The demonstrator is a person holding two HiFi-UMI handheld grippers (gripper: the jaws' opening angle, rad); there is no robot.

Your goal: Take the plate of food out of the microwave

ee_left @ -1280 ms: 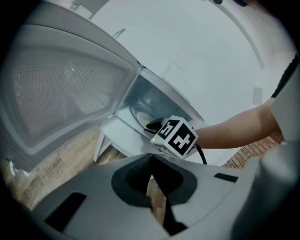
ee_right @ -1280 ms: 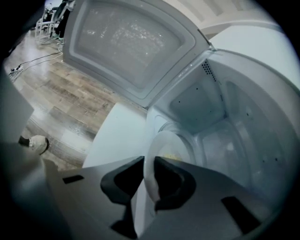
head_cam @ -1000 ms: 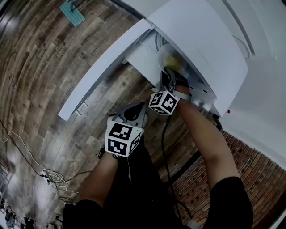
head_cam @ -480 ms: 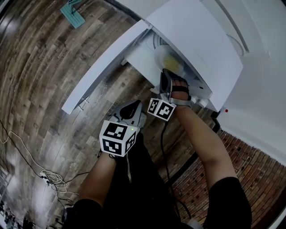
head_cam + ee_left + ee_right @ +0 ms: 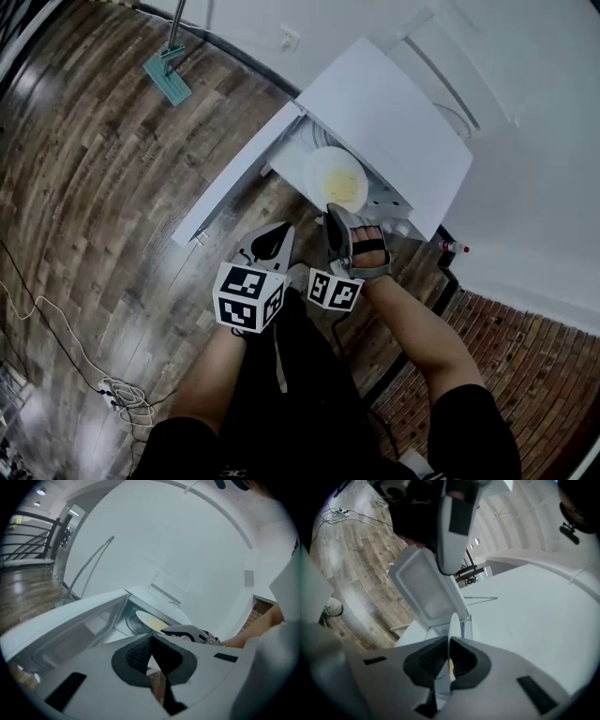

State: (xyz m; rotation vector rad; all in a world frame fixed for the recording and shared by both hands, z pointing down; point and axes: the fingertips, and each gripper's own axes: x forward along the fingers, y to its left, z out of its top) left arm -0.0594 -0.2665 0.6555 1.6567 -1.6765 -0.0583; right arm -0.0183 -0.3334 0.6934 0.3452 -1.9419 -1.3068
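Right gripper view: right gripper, jaws pinched on the rim of the plate, which is seen edge-on with its top surface hidden. Head view: plate at the open mouth of the white microwave, yellow food on it, door swung wide. Whether the plate is clear of the cavity cannot be told. Left gripper view: left gripper, jaws pressed together, nothing between. Its own body blocks the lower frame.

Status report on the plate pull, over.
Right gripper shut on plate rim. Left gripper shut, empty. Plate at microwave mouth, food aboard. Door open, nothing blocking.
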